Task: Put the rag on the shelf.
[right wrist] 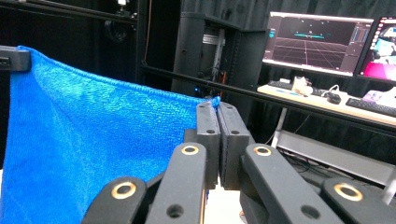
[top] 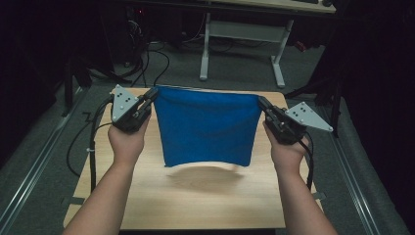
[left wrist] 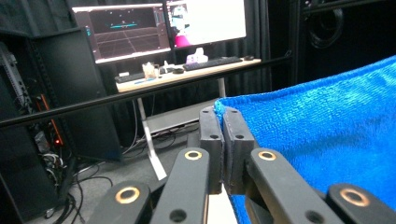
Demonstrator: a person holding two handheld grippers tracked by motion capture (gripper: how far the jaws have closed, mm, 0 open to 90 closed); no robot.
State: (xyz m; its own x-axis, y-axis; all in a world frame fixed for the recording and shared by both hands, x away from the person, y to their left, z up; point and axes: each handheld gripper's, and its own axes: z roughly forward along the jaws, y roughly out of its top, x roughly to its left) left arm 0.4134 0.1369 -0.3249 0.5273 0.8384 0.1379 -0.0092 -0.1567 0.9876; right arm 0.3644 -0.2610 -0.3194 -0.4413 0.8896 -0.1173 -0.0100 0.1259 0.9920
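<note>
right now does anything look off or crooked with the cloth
Nothing stands out. The blue cloth hangs evenly above the table, top edge taut between the left gripper and right gripper, each shut on a corner.

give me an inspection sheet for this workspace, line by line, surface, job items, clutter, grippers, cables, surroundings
Surface: light wooden table, bare around the cloth's shadow.
Job's things: blue cloth held up by its two top corners, hanging spread, lower edge off the table.
Clutter: nothing seen on the table.
Grippers: left gripper and right gripper each shut on a cloth corner.
Cables: black cable trails from the left gripper along the table edge; more lie on the floor beyond.
Surroundings: dark room, white-legged desk, monitors, keyboard.
</note>
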